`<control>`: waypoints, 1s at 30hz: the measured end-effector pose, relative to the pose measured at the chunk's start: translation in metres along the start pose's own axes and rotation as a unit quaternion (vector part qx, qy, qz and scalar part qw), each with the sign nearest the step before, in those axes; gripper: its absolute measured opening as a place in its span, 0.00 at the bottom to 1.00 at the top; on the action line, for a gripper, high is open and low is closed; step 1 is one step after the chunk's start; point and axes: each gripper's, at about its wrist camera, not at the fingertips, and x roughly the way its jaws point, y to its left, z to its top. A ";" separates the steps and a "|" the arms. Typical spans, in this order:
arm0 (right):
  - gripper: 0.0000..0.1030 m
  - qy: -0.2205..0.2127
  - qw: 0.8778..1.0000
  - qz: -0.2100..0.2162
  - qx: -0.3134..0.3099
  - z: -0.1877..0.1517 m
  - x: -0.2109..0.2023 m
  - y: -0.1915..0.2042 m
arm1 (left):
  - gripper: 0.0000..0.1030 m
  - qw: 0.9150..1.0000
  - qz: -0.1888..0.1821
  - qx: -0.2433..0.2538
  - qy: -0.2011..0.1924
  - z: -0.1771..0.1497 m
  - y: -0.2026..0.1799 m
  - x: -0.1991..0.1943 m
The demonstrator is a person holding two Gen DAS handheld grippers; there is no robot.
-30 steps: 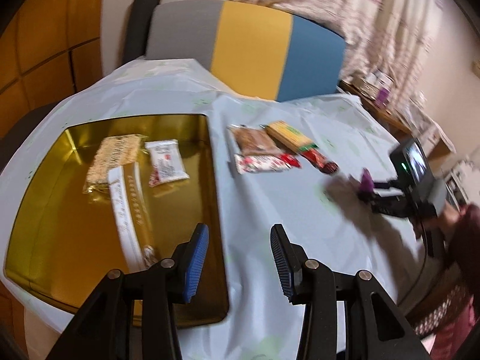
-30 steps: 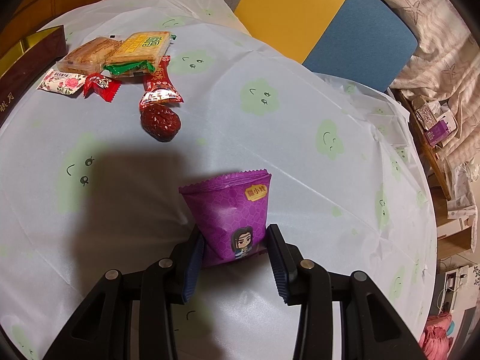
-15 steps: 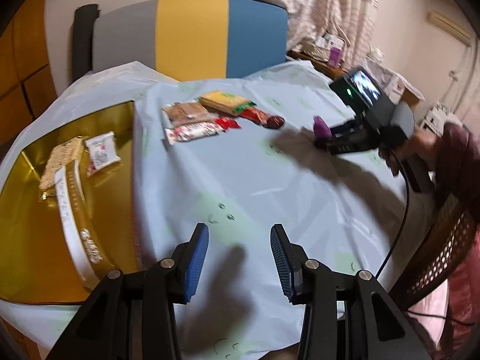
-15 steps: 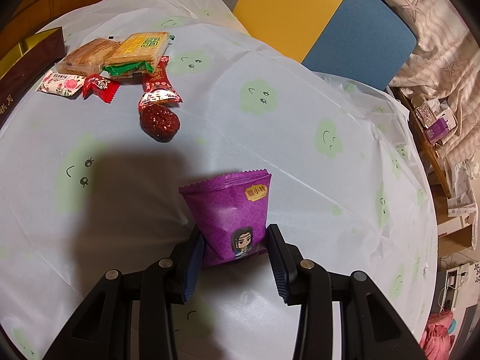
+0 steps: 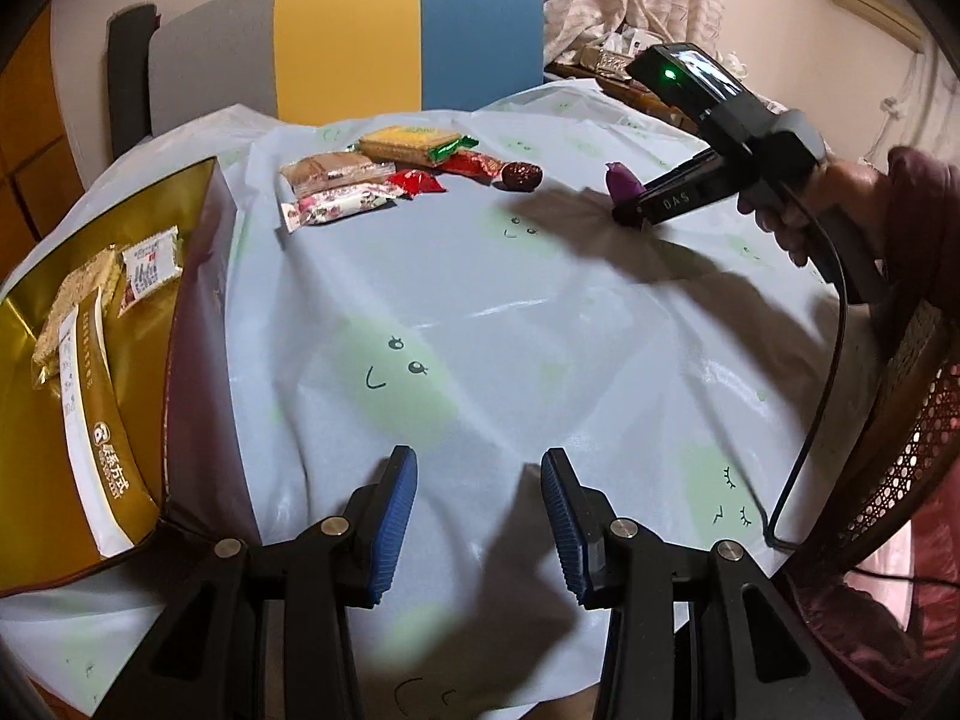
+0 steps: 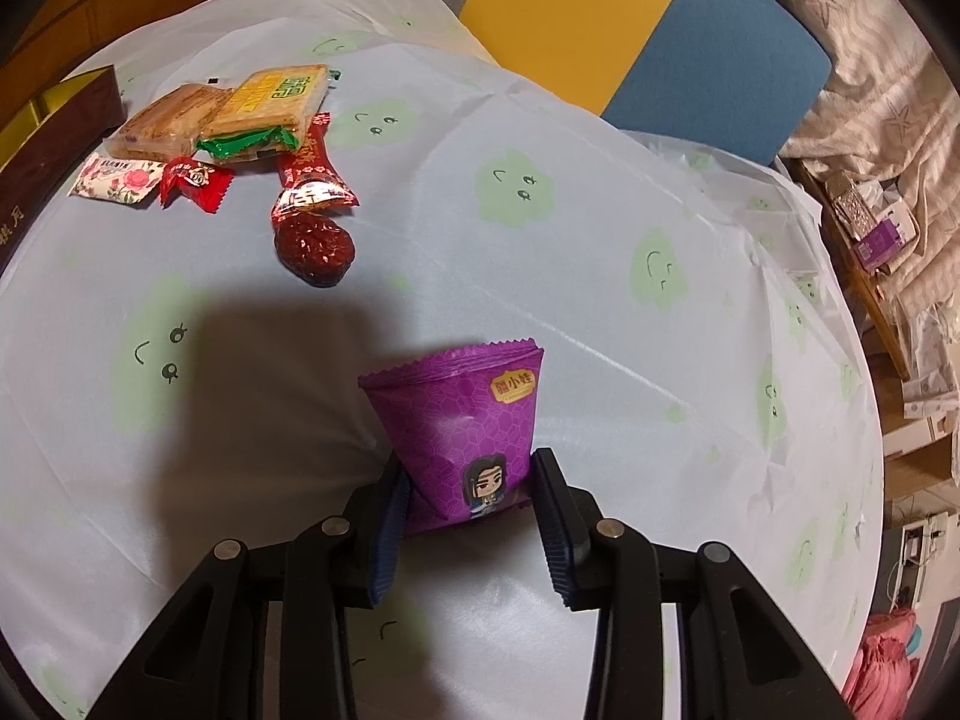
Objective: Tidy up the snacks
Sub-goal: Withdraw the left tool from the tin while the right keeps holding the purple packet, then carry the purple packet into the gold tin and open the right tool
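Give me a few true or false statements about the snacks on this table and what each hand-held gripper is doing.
1. The purple snack packet sits between the jaws of the right hand-held gripper. True; the jaws are closing on it.
2. The left hand-held gripper holds a red candy. False; nothing is between its jaws.
3. The gold box is empty. False; packets lie inside it.
4. A dark red date lies unwrapped on the tablecloth. True.
5. The yellow cracker pack lies beside other snacks. True.

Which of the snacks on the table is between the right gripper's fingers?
The purple packet, alone between the closing right gripper. The other snacks lie grouped farther off, near the gold box.
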 end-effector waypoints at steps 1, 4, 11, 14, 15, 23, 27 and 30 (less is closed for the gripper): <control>0.38 0.005 1.000 0.003 0.006 0.001 0.000 -0.001 | 0.44 1.000 -0.002 0.002 -0.001 0.000 0.000 0.000; 0.38 0.019 0.999 0.018 0.029 0.005 0.001 -0.007 | 0.46 1.000 -0.010 -0.001 -0.008 -0.003 0.002 0.001; 0.38 0.028 0.998 0.038 0.037 0.004 -0.005 0.001 | 0.48 0.999 -0.022 -0.008 -0.024 -0.006 0.005 0.001; 0.38 0.018 0.998 0.045 0.035 0.003 -0.012 0.011 | 0.48 0.999 -0.026 -0.011 -0.030 -0.007 0.006 0.000; 0.38 0.015 0.998 0.049 0.036 0.003 -0.014 0.014 | 0.48 0.999 -0.028 -0.013 -0.031 -0.008 0.007 0.000; 0.38 -0.037 0.989 0.143 -0.008 0.028 -0.057 0.071 | 0.48 0.998 -0.038 -0.026 -0.040 -0.010 0.010 -0.002; 0.38 -0.064 0.975 0.205 -0.047 0.051 -0.084 0.112 | 0.48 0.998 -0.043 -0.030 -0.044 -0.011 0.011 -0.002; 0.38 -0.080 0.962 0.246 -0.087 0.065 -0.104 0.150 | 0.48 0.997 -0.044 -0.032 -0.046 -0.012 0.011 -0.002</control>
